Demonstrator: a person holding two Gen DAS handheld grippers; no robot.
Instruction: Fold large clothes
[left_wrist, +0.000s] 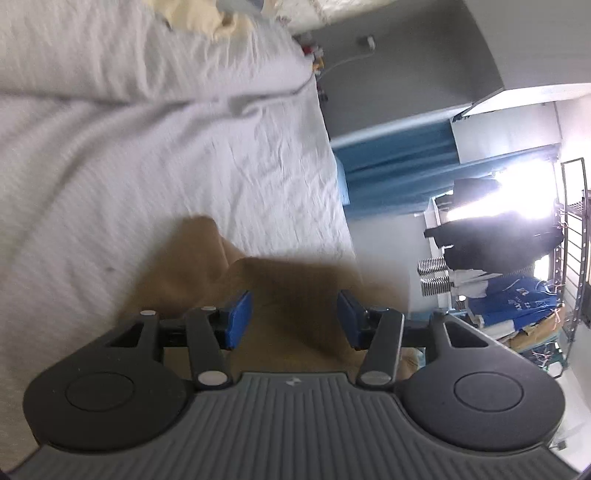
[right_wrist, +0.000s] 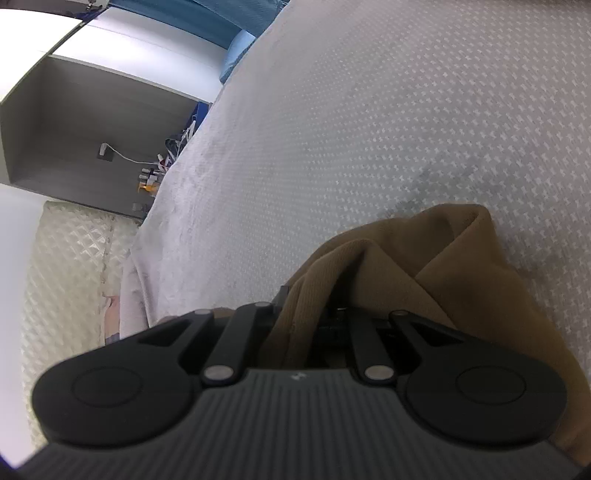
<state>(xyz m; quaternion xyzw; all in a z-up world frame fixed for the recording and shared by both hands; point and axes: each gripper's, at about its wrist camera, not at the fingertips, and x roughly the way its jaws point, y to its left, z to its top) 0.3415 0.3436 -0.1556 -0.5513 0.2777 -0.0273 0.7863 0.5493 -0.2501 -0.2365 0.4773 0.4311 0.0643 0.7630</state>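
Left wrist view: my left gripper (left_wrist: 294, 319) open, brown cloth (left_wrist: 207, 273) lower middle, between blue pads (left_wrist: 238, 319), untouched. Right wrist view: my right gripper (right_wrist: 325, 314) pinching brown cloth on white bed cover (right_wrist: 369, 110).

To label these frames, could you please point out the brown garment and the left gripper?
brown garment (right_wrist: 454, 266): right wrist view, on its folded upper layer.
left gripper (left_wrist: 295, 319): left wrist view, midway between its blue pads.
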